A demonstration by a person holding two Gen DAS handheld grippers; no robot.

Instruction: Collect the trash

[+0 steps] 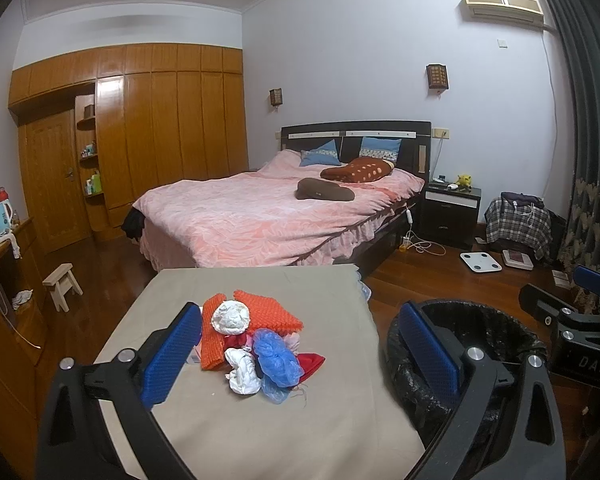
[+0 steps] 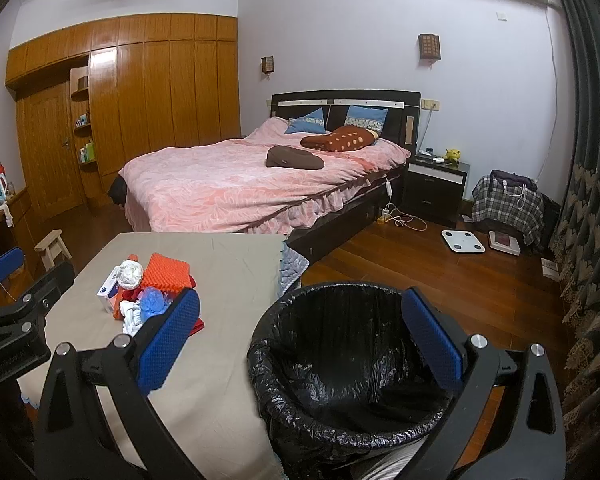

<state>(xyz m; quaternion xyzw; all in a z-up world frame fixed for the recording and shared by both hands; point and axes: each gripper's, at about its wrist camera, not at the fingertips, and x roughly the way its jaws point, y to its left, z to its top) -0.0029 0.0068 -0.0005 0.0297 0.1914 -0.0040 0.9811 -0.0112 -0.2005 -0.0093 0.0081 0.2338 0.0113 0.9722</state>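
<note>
Trash pile [image 1: 256, 344] sits mid-worktop [image 1: 236, 432], ahead of my left claw [image 1: 300, 356], between its spread fingers in view but apart from them. Mix of orange bumpy foam [image 1: 276, 308], white crumpled wad [image 1: 232, 317], blue plastic cover [image 1: 276, 356], red scrap [image 1: 312, 361], small white box [image 2: 107, 289]. My right claw [image 2: 300, 340] hangs released over black-lined bin [image 2: 340, 360], beside the worktop. Both claws wide apart, grasping nothing.
</note>
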